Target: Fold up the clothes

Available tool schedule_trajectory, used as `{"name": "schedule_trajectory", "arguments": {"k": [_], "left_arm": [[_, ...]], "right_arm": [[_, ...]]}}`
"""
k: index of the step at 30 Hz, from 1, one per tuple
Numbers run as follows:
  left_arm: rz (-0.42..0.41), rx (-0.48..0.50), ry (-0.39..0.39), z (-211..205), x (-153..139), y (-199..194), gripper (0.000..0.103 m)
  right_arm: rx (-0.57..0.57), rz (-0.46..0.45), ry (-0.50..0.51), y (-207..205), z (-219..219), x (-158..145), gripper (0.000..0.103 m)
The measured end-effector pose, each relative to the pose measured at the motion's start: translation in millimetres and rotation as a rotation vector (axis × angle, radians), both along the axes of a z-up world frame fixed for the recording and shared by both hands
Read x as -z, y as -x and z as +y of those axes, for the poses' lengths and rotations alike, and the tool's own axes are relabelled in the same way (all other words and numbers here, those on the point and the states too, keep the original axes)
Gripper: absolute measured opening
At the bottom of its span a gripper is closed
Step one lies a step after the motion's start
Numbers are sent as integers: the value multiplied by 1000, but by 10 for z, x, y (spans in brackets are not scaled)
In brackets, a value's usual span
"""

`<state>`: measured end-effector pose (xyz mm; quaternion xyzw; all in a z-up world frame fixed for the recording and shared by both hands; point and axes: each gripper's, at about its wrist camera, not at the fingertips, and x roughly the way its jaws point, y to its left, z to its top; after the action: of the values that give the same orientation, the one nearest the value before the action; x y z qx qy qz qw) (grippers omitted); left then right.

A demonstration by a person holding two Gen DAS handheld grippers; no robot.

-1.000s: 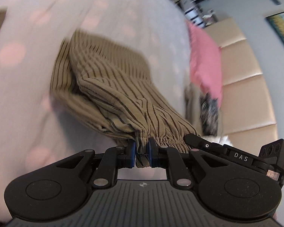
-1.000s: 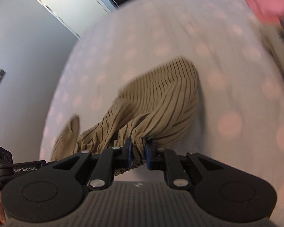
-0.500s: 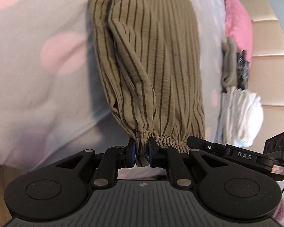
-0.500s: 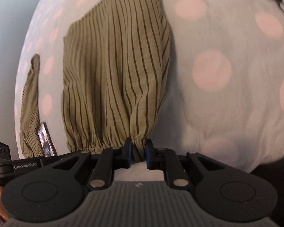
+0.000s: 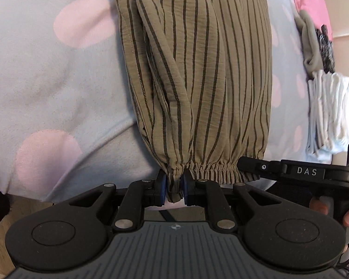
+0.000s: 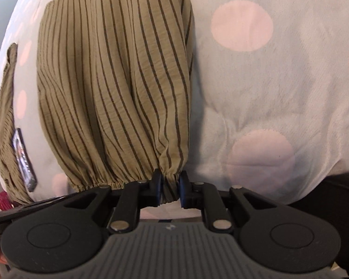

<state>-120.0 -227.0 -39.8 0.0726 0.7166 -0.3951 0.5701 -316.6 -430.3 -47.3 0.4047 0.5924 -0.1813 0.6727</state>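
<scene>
Both claws pinch striped garment (image 5: pixel 197 69) hem | left view only: white stack (image 5: pixel 330 114) | right view only: booklet (image 6: pixel 24 160)

Two claws (image 5: pixel 173 187) (image 6: pixel 170 189), one striped garment (image 5: pixel 197 69), one white stack (image 5: pixel 330 114), one pink pillow (image 5: pixel 311 2)

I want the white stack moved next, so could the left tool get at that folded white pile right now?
Probably not: the left tool is shut on the striped garment's hem, and the white pile lies off beyond it.
</scene>
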Motion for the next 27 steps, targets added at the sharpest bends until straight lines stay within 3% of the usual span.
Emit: {"name": "schedule_trajectory", "arguments": {"k": [4,9,13,17,21,27], "left_arm": [[-5,3,-13,88,-51,-37,22],[-69,27,-22,238,-196,-36,26],[-159,61,-14,312,-301,32,26],[-179,26,68,368,-389,43,26],[-199,10,154,305,-479,43,29],[-223,61,120,137,-393,124,33]], "right_arm": [[-4,22,30,31,-31,-16,35],[-13,7,106,112,-54,-177,35],[-120,-40,240,134,99,-373,35],[-243,-84,266,105,315,-451,34],[-366,-79,291,81,535,-422,34],[-479,-36,390,57,734,-258,35]]}}
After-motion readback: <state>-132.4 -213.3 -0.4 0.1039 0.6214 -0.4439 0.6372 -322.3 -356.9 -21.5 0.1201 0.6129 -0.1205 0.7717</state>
